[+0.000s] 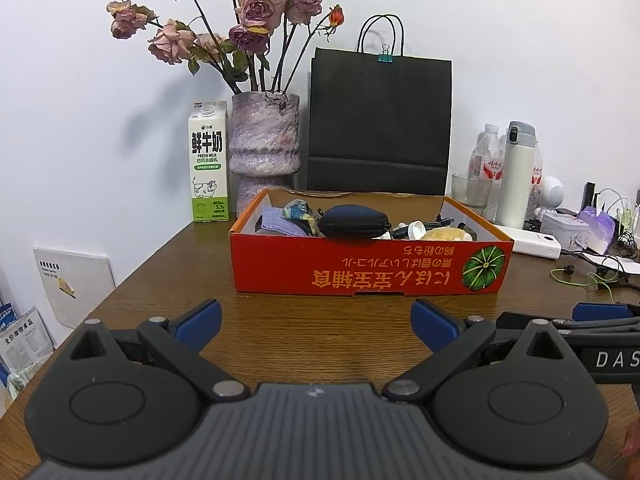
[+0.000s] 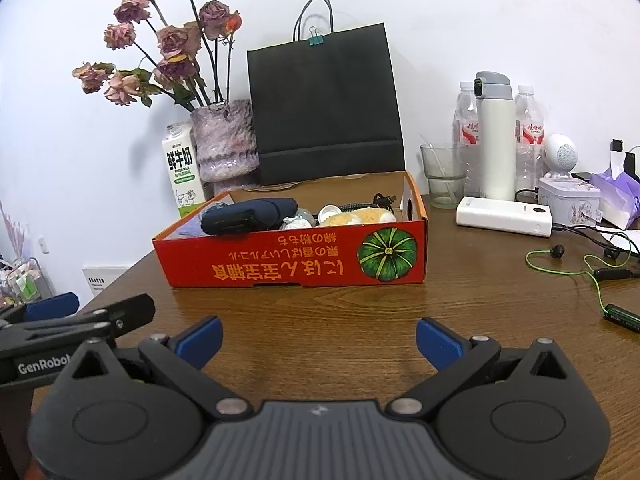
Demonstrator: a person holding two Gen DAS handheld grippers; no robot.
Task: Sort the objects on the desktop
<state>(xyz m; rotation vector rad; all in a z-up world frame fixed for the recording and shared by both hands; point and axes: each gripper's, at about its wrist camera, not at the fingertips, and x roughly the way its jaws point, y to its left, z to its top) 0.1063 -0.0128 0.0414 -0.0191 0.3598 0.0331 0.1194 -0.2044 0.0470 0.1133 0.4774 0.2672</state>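
White wall stands behind the brown bench (image 1: pixel 168 280). On it sits a red box (image 2: pixel 288 258), already holding a dark pouch (image 2: pixel 248 216) and small things. Right of the box lie a white power bank (image 2: pixel 504 216) and a green cord (image 2: pixel 576 268). The left gripper (image 1: pixel 316 320) and right gripper (image 2: pixel 318 340) hang spread and empty, near the box. The thin cord could snag or slip. The milk carton (image 1: pixel 208 168) left of the box says "FRESH MILK".
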